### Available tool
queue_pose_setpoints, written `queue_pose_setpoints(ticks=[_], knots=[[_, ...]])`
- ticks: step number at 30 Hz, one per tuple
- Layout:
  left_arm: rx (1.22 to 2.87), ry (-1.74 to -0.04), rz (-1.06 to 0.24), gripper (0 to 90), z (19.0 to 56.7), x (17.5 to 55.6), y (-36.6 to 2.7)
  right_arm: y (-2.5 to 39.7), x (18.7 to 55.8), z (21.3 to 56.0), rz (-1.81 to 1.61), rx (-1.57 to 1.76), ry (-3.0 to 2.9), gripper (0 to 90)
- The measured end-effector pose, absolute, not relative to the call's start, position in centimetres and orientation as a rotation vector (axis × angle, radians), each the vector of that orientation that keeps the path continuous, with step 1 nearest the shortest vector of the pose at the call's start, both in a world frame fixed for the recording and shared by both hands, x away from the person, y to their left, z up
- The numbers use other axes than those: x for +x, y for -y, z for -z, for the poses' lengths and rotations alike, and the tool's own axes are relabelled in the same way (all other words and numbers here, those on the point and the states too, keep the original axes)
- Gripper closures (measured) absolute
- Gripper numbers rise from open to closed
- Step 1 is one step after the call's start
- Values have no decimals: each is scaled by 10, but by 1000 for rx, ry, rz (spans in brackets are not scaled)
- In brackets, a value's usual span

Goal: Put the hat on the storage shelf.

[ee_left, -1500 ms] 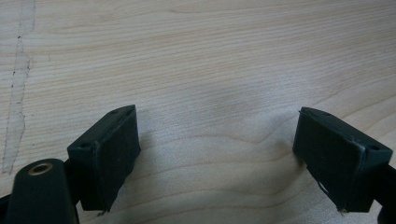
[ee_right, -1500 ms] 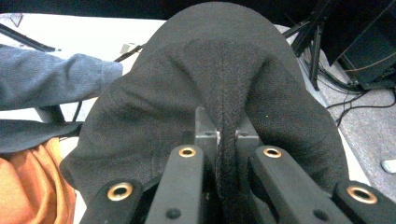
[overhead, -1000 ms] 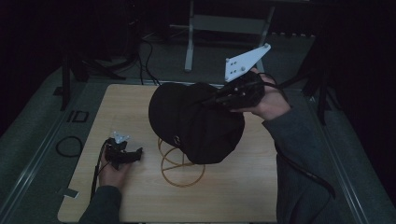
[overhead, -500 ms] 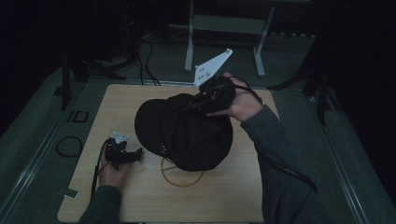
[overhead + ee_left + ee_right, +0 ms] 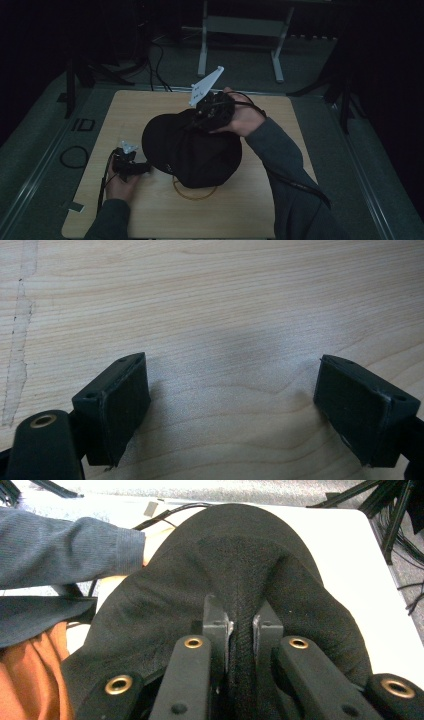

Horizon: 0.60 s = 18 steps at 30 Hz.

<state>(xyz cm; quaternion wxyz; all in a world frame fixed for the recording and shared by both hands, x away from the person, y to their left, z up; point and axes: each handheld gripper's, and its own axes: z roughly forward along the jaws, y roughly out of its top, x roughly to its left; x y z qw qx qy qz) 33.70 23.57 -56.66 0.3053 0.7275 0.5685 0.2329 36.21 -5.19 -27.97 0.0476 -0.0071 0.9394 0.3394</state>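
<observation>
pinching black cap (image 5: pixel 235 580): right gripper (image 5: pixel 242 625); left gripper (image 5: pixel 232 405) spread.

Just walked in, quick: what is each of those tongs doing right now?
Left tongs: open, holding nothing, over the wooden table.
Right tongs: closed on a fold of the black cap.

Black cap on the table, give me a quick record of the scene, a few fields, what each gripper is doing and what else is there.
item: black cap, held up over the wooden table
right gripper: shut on a fold of the cap's fabric
left gripper: open, jaws wide apart, low over bare wood
under the cap: thin wire ring, partly covered
left hand: near the table's left edge
</observation>
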Motion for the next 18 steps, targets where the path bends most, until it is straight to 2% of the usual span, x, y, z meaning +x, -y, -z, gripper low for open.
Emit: queue_pose_setpoints(ticks=[18], knots=[[1929,-1504,-616,141,567,337,-236,37,372,295,-989,75,-2858,761]])
